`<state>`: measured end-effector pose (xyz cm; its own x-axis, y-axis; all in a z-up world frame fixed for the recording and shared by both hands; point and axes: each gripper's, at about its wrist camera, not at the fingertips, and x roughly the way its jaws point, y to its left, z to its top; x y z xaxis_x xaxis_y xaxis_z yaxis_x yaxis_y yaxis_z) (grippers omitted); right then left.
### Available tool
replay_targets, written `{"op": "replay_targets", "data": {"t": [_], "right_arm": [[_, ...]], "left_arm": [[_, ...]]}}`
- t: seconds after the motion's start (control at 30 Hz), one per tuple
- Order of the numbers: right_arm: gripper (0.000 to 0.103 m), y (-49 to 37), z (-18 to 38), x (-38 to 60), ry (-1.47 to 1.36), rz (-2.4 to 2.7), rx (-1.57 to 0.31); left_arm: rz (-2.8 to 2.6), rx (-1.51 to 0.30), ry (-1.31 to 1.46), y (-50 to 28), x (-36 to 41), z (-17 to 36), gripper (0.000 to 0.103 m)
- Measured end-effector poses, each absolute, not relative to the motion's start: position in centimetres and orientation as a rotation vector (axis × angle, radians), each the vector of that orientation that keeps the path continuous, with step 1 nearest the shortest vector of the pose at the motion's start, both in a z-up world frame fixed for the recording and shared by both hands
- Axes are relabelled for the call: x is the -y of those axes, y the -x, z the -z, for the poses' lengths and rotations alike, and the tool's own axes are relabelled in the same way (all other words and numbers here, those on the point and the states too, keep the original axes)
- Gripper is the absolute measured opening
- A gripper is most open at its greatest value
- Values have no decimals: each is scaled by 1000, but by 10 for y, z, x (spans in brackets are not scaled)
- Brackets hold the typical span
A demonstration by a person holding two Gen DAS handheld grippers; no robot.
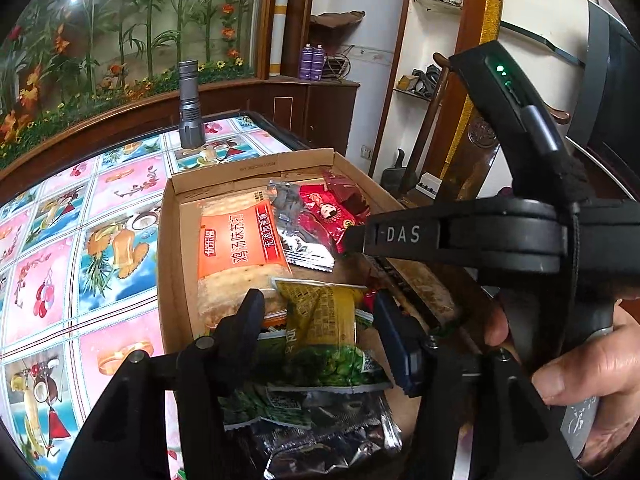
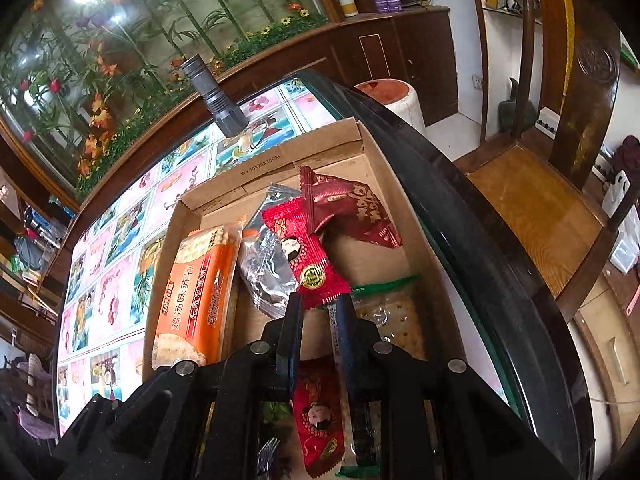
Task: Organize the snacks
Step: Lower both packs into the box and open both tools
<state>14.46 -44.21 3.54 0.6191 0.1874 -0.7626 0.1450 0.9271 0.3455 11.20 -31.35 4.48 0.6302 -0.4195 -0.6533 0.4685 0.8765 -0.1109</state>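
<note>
An open cardboard box (image 1: 256, 164) (image 2: 260, 168) on the table holds snack packets. My left gripper (image 1: 320, 316) is open over its near end. A yellow-green packet (image 1: 324, 320) lies between the fingers (image 1: 250, 312) with gaps on both sides, resting on a green pea packet (image 1: 332, 364) and a silver one (image 1: 332, 440). My right gripper (image 2: 319, 308) (image 1: 350, 240) is shut on the lower edge of a red packet (image 2: 298, 248) over the box's middle. An orange cracker pack (image 1: 236, 248) (image 2: 192, 292), a silver packet (image 2: 264, 276) and a dark red packet (image 2: 348, 208) lie in the box.
A grey flashlight (image 1: 191, 108) (image 2: 216, 96) stands beyond the box on the flowered tablecloth (image 1: 60, 260). The table's dark edge (image 2: 460, 208) runs right beside the box. A wooden chair (image 2: 532, 208) and a white stool (image 2: 388, 96) stand off the table. A hand (image 1: 580, 360) holds the right gripper.
</note>
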Motion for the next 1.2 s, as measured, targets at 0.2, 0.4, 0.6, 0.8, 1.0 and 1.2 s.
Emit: {"op": "replay_targets", "data": {"t": [0.2, 0.4, 0.6, 0.8, 1.0, 1.2], "right_arm": [[18, -147, -34, 443, -413, -41, -899], [18, -151, -32, 444, -431, -48, -892], [18, -151, -33, 445, -429, -42, -891], [23, -149, -35, 446, -431, -31, -887], [48, -145, -39, 449, -433, -11, -868], [57, -145, -40, 449, -428, -3, -866]], "left_arm": [[502, -723, -71, -114, 313, -46, 65], [495, -730, -64, -116, 311, -46, 69], [480, -730, -76, -114, 310, -47, 74], [468, -723, -94, -112, 311, -47, 77], [442, -725, -101, -111, 309, -46, 86], [434, -732, -108, -112, 309, -46, 87]]}}
